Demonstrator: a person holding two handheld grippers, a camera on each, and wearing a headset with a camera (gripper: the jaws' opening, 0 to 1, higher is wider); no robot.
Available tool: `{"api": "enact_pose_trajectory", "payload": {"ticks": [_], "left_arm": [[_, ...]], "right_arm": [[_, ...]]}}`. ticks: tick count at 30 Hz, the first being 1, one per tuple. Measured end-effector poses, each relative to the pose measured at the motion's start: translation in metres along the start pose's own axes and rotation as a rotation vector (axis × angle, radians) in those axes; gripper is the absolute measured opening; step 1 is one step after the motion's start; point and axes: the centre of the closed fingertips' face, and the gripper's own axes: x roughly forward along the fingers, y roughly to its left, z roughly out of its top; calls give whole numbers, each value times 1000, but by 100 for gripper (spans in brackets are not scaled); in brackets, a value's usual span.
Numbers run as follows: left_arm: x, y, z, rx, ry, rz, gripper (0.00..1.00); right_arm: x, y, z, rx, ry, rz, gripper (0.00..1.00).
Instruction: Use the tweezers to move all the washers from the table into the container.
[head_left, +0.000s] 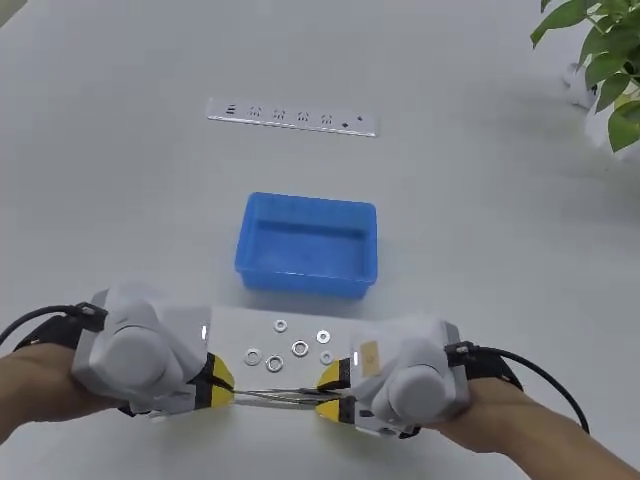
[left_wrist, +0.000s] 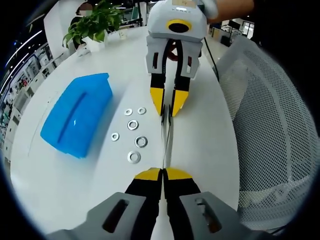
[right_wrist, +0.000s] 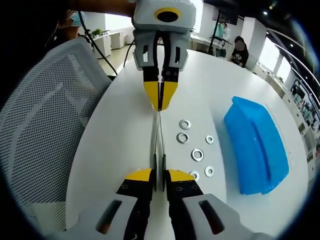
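Thin metal tweezers (head_left: 275, 397) lie stretched between my two grippers near the table's front edge. My left gripper (head_left: 225, 385) is shut on one end (left_wrist: 163, 172). At the other end my right gripper (head_left: 330, 392) has its jaws closed around the tweezers (right_wrist: 157, 140), with a narrow gap left between the fingertips. Several silver washers (head_left: 300, 348) lie loose on the white table just beyond the tweezers. Behind them stands the blue container (head_left: 300, 275), with nothing in it that I can see. The washers (left_wrist: 132, 124) lie between the tweezers (left_wrist: 165, 140) and the container (left_wrist: 75, 117).
A white power strip (head_left: 292, 116) lies far back on the table. A green plant (head_left: 600, 60) stands at the back right corner. A grey mesh chair (right_wrist: 45, 130) sits off the table's near edge.
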Motion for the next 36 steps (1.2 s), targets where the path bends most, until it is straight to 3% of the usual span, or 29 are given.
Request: {"api": "enact_pose_trajectory", "payload": {"ticks": [13,36], "left_arm": [[-18,-2,19,19,-14,-3,5],[-33,-4,48,75,-19,-13,5]], "right_arm": [[1,1,9,-11,-13,9,15],[2,1,20,-32,-28,6,13]]}}
